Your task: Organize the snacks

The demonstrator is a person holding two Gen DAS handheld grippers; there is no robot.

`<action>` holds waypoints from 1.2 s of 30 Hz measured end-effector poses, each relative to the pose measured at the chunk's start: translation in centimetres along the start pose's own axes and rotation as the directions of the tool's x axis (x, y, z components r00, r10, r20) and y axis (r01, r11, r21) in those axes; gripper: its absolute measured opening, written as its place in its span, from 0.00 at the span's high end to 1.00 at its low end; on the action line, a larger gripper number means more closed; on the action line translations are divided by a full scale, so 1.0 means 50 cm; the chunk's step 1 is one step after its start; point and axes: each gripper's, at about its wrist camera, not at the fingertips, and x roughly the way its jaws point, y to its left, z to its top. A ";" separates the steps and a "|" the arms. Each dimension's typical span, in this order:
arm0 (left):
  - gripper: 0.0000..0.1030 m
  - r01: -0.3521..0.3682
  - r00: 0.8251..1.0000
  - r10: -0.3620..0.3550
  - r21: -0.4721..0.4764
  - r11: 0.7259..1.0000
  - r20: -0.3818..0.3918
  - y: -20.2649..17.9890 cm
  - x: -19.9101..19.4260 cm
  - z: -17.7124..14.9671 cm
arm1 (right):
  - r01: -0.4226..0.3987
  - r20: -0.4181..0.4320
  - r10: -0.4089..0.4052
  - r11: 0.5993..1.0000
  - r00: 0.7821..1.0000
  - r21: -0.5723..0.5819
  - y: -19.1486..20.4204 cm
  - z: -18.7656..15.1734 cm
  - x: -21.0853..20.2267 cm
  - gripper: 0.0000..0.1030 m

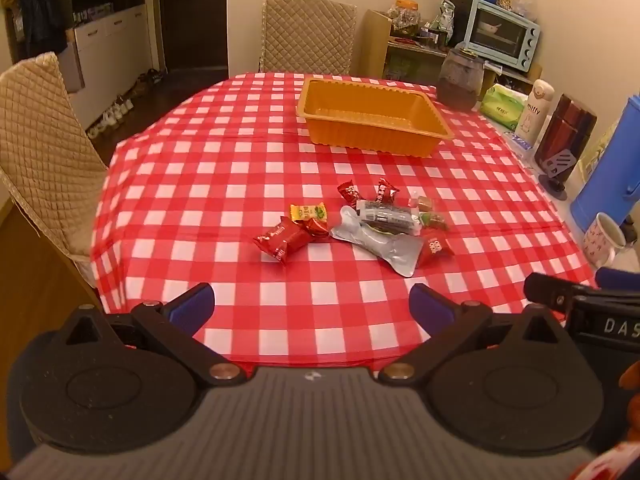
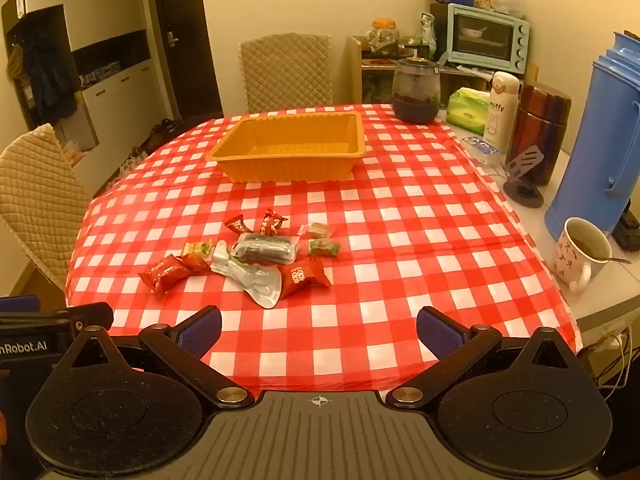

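Several wrapped snacks lie in a loose heap on the red checked tablecloth: a silver pouch (image 1: 380, 244) (image 2: 248, 276), a dark bar (image 1: 388, 214) (image 2: 266, 249), red packets (image 1: 280, 238) (image 2: 166, 273) and a yellow-green candy (image 1: 307, 213) (image 2: 197, 249). Behind the heap stands an orange plastic tray (image 1: 372, 136) (image 2: 288, 170) with nothing visible inside. My left gripper (image 1: 311, 306) hovers open near the table's front edge, short of the snacks, nothing between its fingers. My right gripper (image 2: 318, 330) is open too, beside it on the right, equally short of the heap.
A dark glass jar (image 2: 416, 90), green tissue pack (image 2: 468, 110), white bottle (image 2: 500, 112), brown flask (image 2: 540, 132), blue thermos (image 2: 596, 140) and a mug (image 2: 582, 254) line the right side. Quilted chairs stand at the far side (image 2: 286, 72) and left (image 2: 36, 196).
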 end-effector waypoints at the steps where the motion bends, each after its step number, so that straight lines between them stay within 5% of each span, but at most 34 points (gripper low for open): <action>1: 0.00 0.003 1.000 -0.003 -0.002 1.000 -0.002 -0.002 0.000 -0.001 | 0.003 -0.002 -0.003 1.000 1.000 -0.002 -0.001 0.000 -0.002 0.00; 36: 0.00 0.025 1.000 -0.025 -0.003 1.000 0.004 -0.001 0.002 0.000 | 0.008 -0.004 -0.008 1.000 1.000 0.009 -0.007 -0.010 0.006 0.00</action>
